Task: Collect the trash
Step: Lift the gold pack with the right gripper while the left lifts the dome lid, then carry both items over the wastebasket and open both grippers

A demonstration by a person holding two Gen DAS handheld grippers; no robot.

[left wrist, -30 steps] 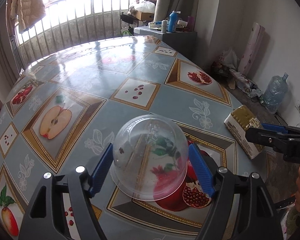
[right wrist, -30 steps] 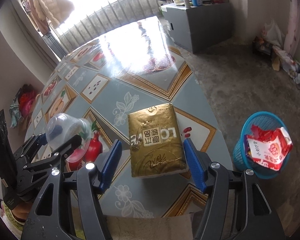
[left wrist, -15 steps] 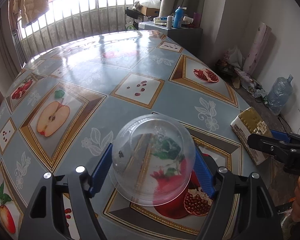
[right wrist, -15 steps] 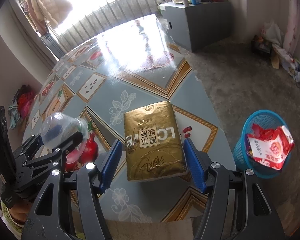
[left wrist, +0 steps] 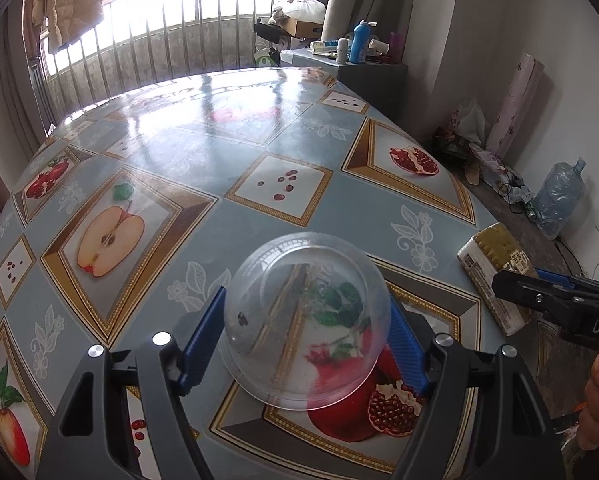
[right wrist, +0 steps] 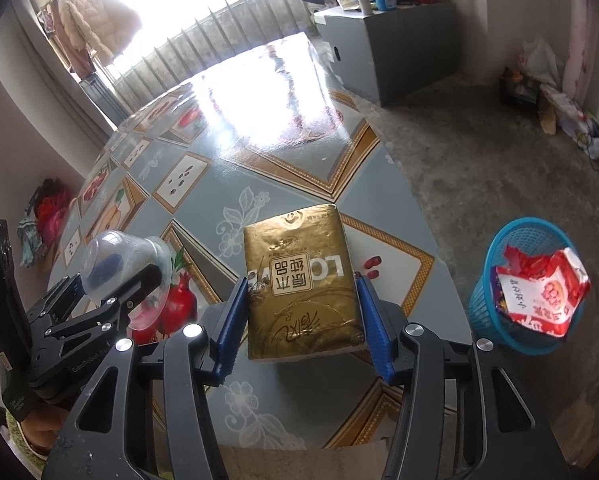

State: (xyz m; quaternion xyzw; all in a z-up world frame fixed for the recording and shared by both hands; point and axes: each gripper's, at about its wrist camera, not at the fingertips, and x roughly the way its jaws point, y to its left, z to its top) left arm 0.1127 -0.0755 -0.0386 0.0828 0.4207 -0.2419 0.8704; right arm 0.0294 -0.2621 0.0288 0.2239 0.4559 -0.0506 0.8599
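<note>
Left wrist view: left gripper [left wrist: 307,344] is clamped on a clear plastic bowl [left wrist: 307,320], which is upside down, base toward the camera, with both blue pads [left wrist: 205,336] pressed against its sides. The bowl is held above the table [left wrist: 219,152], over a pomegranate picture on the patterned cloth. At the right edge of this view the black fingers of the right gripper [left wrist: 555,300] reach in beside a gold pack of tissues [left wrist: 495,272], which sits near the table's right edge. A hand [left wrist: 597,404] shows at the lower right corner. On the floor beyond stand a large water bottle [left wrist: 559,200] and loose clutter along the wall.

Right wrist view: right gripper [right wrist: 301,324] has the gold pack of tissues [right wrist: 299,280] between its blue pads [right wrist: 369,328]. The jaws have just been closing, and both pads now sit against the pack's sides; the pack looks tilted, its far end toward the table [right wrist: 259,128]. Whether its near end is clear of the cloth cannot be told. To the left, the left gripper [right wrist: 111,292] holds the clear bowl [right wrist: 119,256] off the surface. On the floor to the right, well apart from the table, stands a blue basket [right wrist: 495,292] with red and white wrappers [right wrist: 539,292] inside it. A grey cabinet [right wrist: 391,48] stands beyond the far end of the table.
</note>
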